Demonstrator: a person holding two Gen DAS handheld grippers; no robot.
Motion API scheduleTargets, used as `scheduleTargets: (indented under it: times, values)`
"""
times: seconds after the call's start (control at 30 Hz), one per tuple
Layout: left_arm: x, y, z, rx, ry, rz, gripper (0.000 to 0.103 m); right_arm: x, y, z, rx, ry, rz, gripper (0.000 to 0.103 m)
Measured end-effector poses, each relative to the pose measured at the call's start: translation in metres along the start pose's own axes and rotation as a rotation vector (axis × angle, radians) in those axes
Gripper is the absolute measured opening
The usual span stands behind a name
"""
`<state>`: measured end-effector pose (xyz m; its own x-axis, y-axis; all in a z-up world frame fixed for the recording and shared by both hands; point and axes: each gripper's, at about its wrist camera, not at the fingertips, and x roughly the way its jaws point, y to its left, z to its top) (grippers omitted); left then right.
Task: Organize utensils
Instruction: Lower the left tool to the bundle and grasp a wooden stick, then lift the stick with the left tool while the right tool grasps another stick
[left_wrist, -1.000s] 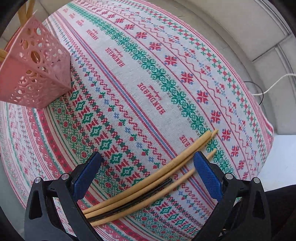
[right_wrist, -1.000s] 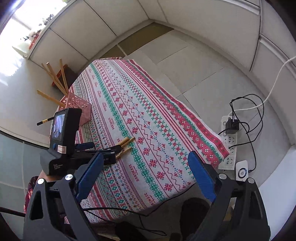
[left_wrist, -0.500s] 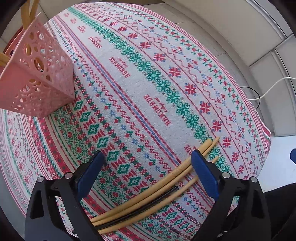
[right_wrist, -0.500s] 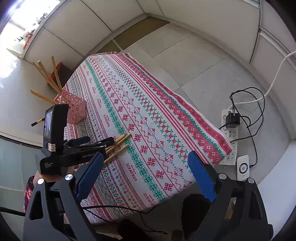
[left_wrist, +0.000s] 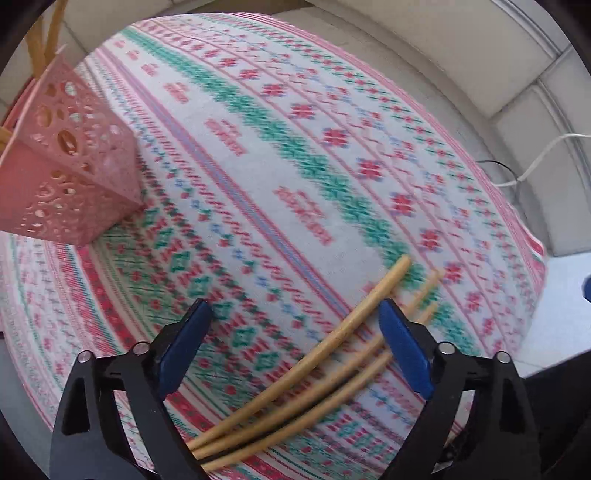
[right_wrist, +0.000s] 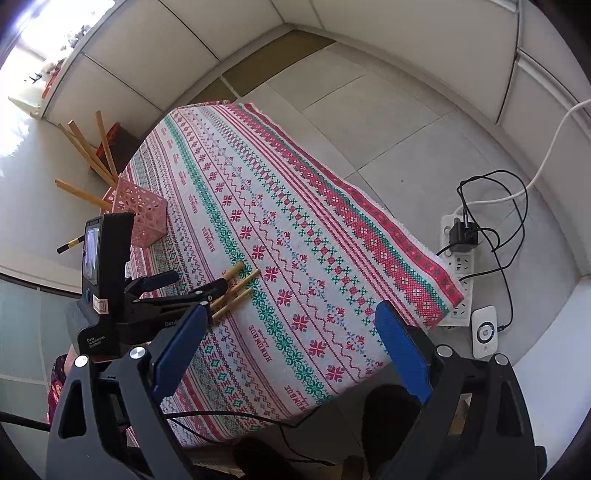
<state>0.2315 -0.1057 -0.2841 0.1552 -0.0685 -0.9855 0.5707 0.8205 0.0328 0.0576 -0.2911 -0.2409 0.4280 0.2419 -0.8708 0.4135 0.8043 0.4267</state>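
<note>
Left gripper pointing down over the chopsticks on the patterned tablecloth, jaws closing but not pinching yet, pink basket far off, right gripper wide open, holding nothing.

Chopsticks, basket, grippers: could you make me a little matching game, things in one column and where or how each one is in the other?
1. loose chopsticks
2. pink basket
3. left gripper
4. right gripper

A. empty, held up off the table
B. closing around the sticks
C. lying on the tablecloth
D. standing with chopsticks inside

Pairs: 1-C, 2-D, 3-B, 4-A
</note>
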Motion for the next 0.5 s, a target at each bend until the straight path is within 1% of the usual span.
scheduleTargets:
  times: [0.07, 0.1, 0.13, 0.17, 0.2, 0.23, 0.27, 0.3, 0.37, 0.4, 0.5]
  values:
    - [0.002, 0.014, 0.001, -0.018, -0.017, -0.019, 0.081, 0.001, 0.000, 0.000, 0.003, 0.004, -0.004, 0.090]
    - [-0.001, 0.014, 0.001, -0.014, -0.026, -0.018, 0.074, 0.002, 0.000, 0.000, 0.004, 0.006, -0.010, 0.090]
    - [-0.003, 0.014, 0.001, -0.007, -0.036, -0.008, 0.062, 0.004, 0.001, 0.000, 0.005, 0.008, -0.016, 0.090]
    - [-0.006, 0.015, 0.001, 0.003, -0.047, 0.009, 0.055, 0.006, 0.001, 0.001, 0.007, 0.010, -0.023, 0.090]
    - [-0.009, 0.014, 0.001, 0.012, -0.057, -0.020, 0.034, 0.009, 0.003, 0.001, 0.012, 0.015, -0.031, 0.090]
    - [-0.010, 0.012, 0.001, 0.020, -0.062, -0.015, 0.024, 0.012, 0.004, 0.001, 0.019, 0.022, -0.036, 0.090]
    - [-0.013, 0.009, 0.002, 0.023, -0.070, -0.015, 0.022, 0.018, 0.006, 0.002, 0.025, 0.036, -0.041, 0.090]
    - [-0.013, 0.009, 0.001, 0.020, -0.081, -0.019, 0.017, 0.024, 0.009, 0.003, 0.030, 0.045, -0.049, 0.090]
    - [-0.019, 0.008, -0.003, 0.029, -0.123, -0.019, 0.015, 0.037, 0.016, 0.004, 0.037, 0.060, -0.070, 0.090]
    - [-0.022, 0.010, -0.007, 0.040, -0.147, -0.001, 0.013, 0.043, 0.019, 0.004, 0.043, 0.070, -0.073, 0.089]
    - [-0.032, 0.016, -0.017, 0.048, -0.195, 0.031, 0.010, 0.062, 0.025, 0.006, 0.098, 0.115, -0.035, 0.085]
